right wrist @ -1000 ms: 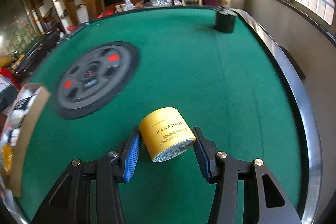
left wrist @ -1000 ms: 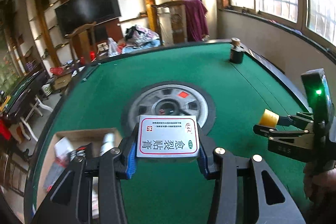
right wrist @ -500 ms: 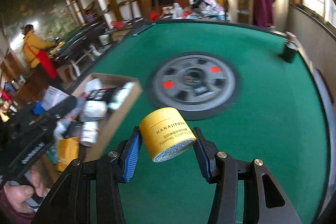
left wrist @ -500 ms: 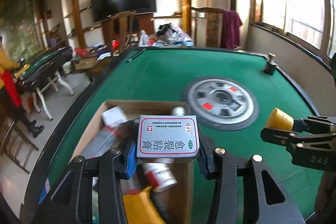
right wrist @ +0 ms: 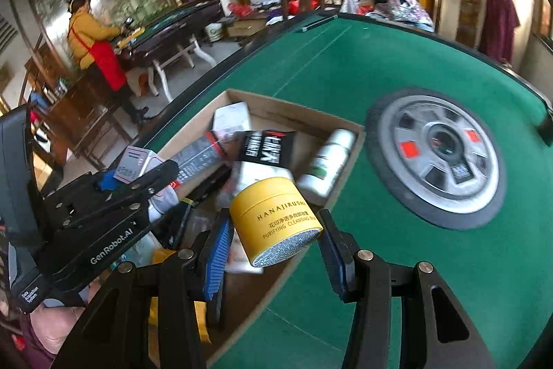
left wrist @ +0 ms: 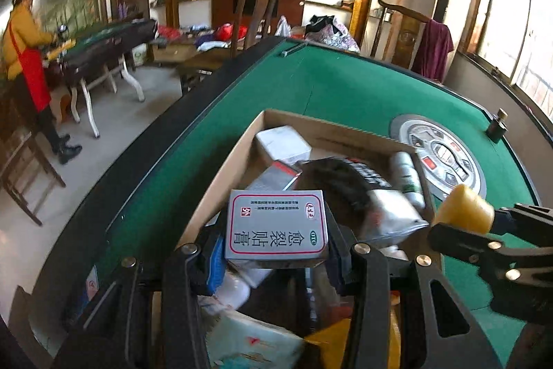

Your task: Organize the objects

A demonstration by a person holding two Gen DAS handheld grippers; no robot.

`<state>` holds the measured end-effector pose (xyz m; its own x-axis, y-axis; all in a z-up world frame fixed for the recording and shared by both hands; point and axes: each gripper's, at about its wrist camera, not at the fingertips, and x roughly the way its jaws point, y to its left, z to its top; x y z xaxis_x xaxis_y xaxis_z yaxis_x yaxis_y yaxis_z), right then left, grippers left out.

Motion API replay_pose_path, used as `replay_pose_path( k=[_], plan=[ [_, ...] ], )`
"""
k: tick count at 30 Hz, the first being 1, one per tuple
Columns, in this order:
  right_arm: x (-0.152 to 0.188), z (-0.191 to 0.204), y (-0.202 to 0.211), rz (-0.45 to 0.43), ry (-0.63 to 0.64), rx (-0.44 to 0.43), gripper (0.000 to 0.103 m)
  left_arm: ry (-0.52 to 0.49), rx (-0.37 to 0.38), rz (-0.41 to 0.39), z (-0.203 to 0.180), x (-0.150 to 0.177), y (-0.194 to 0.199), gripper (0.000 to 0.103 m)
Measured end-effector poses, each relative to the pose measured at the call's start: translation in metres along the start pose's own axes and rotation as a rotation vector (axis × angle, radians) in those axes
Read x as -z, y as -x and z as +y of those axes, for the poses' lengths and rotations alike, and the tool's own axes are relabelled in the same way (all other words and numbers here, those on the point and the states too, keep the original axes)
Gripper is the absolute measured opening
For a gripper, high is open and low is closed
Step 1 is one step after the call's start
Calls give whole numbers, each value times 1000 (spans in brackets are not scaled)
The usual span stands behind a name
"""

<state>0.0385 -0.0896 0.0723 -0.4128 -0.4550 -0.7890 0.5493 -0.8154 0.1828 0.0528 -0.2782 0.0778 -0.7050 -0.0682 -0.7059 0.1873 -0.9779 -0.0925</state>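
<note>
1. The left gripper holds a grey ointment box with a red border and Chinese print; its fingers are closed on the box's two short sides, and the printed face is turned up toward the camera.
2. That box hangs over the near part of an open cardboard box that sits on the green bench.
3. The right gripper holds a yellow jar lettered HANAJIRUSHI, lying tilted between the fingers with its silvery end facing the camera; the blue pad presses its left side and the dark pad its right.
4. In the right wrist view the jar sits above the right-hand wall of the cardboard box, near its near end.
5. In the left wrist view the right gripper comes in from the right, the jar at its tip just right of the cardboard box.
6. In the right wrist view the left gripper reaches in from the left, over the box's contents.
7. Inside the cardboard box lie a white bottle, a black packet with white lettering, a small white carton at the far end and other packs, partly blurred.
8. A round grey hub with red squares is set into the bench to the right of the cardboard box.
9. Far left in the room, a person in yellow with a red apron stands at another table.
</note>
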Motion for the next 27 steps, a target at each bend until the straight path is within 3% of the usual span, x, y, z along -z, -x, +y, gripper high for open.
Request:
replay_pose_path(
  k=[11,15,21,25,27],
  plan=[
    [-18,14,-57,64,24,70,52,58,46,71,15,3,-20,47],
    [-21,20,-61,72,60,94,52,79,46,68,19,2,-20,65],
    [-21,10,-44,33,-22,22,53,89,17,-42,21,0,9,87],
    [-16,3,-22,-31,-78,15,58,68,-67,-179,11,-4,43,102],
    [-13,-1,-11,-62,-100,19,63,57,-162,-244,3,-5,60,103]
  ],
)
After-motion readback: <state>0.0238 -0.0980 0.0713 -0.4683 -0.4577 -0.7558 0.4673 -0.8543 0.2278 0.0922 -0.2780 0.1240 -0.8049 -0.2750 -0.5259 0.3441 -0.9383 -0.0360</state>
